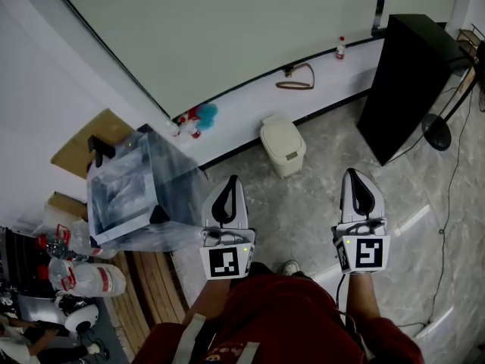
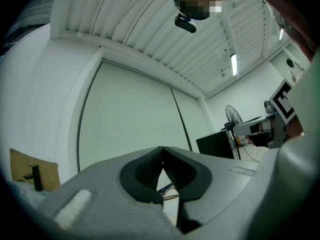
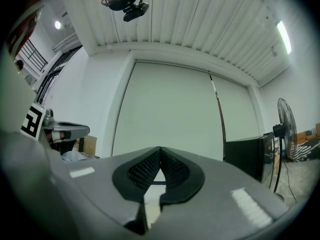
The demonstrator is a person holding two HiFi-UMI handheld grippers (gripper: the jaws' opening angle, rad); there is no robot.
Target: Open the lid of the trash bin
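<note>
Against the wall (image 1: pixel 242 120), trash bin (image 1: pixel 283 145) closed near black cabinet (image 1: pixel 413 82); my left gripper (image 1: pixel 231 182) and right gripper (image 1: pixel 354 174): jaws together, empty.

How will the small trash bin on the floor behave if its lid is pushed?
The trash bin looks small and plastic, so probably light, apt to slide on the smooth floor. Its closed lid probably gives easily.

Bin (image 1: pixel 283 146) – small, cream, lid shut – stands upright on grey floor against the white wall ledge, w/ black cabinet to its right.
</note>
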